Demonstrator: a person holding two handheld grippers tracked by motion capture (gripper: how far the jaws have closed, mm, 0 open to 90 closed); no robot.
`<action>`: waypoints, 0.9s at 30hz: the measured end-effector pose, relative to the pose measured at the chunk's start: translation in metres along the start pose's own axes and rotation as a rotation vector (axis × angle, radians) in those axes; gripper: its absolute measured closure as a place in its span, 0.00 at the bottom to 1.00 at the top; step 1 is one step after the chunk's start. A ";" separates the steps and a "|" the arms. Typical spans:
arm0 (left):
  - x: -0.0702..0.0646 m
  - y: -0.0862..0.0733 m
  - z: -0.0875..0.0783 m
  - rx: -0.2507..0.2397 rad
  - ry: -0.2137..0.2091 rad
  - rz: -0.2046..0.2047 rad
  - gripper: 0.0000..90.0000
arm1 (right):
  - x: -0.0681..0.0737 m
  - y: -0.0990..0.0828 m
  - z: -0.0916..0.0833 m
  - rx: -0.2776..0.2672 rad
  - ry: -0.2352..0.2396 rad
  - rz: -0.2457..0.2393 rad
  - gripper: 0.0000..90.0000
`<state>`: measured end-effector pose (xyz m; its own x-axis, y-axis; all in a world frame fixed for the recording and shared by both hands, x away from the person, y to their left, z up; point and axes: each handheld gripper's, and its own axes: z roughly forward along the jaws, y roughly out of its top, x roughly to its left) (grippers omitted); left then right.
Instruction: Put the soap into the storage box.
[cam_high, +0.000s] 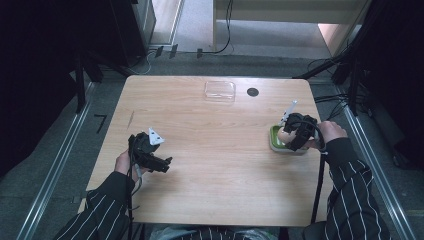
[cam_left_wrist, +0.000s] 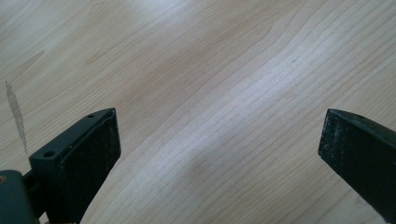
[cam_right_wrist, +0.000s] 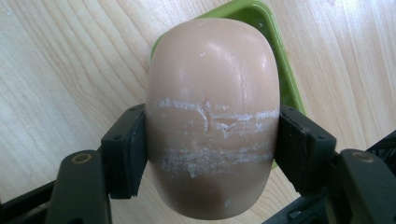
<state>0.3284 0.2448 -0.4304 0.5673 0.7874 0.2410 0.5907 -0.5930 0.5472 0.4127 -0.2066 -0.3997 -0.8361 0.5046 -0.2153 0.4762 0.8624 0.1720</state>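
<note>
1. Striped sleeves enter the high view from the bottom edge, each hand carrying a black gripper over the wooden table (cam_high: 215, 150). At left, the left gripper (cam_high: 161, 162) lies low near the table's near-left part, its jaws pointing toward the table's middle. At right, the right gripper (cam_high: 290, 142) angles down over a green soap dish (cam_high: 274, 137) near the table's right edge, with a pale bar of soap (cam_high: 284, 136) at its jaws. At the far edge sit a clear plastic lid (cam_high: 219, 90) and, just beside it, a small dark round mark (cam_high: 252, 92).

2. Bare, light wood grain lies beneath the left gripper (cam_left_wrist: 219, 154) in its own view; its two black jaws stand wide apart with nothing between them, angled down at the tabletop.

3. Clamped from both sides in the right gripper view, the bar of soap (cam_right_wrist: 212, 88) sits between the jaws of the right gripper (cam_right_wrist: 212, 149). It is a smooth, rounded, beige oval, scored across its middle by two whitish scuffed bands. Behind it shows the green rim of the soap dish (cam_right_wrist: 275, 51); whether the bar touches the dish cannot be told.
</note>
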 end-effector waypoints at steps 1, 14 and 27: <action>0.000 0.000 0.000 0.000 0.000 0.000 0.00 | -0.001 0.001 0.001 -0.002 -0.001 0.002 0.37; 0.001 0.000 0.000 0.001 0.000 0.004 0.00 | -0.010 0.006 0.014 0.021 0.000 -0.015 0.37; 0.001 0.000 0.000 0.002 -0.001 0.002 0.00 | -0.023 0.003 0.029 0.028 0.018 -0.014 0.37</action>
<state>0.3287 0.2455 -0.4306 0.5688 0.7864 0.2411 0.5910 -0.5946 0.5452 0.4413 -0.2144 -0.4220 -0.8472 0.4921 -0.2004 0.4718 0.8702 0.1422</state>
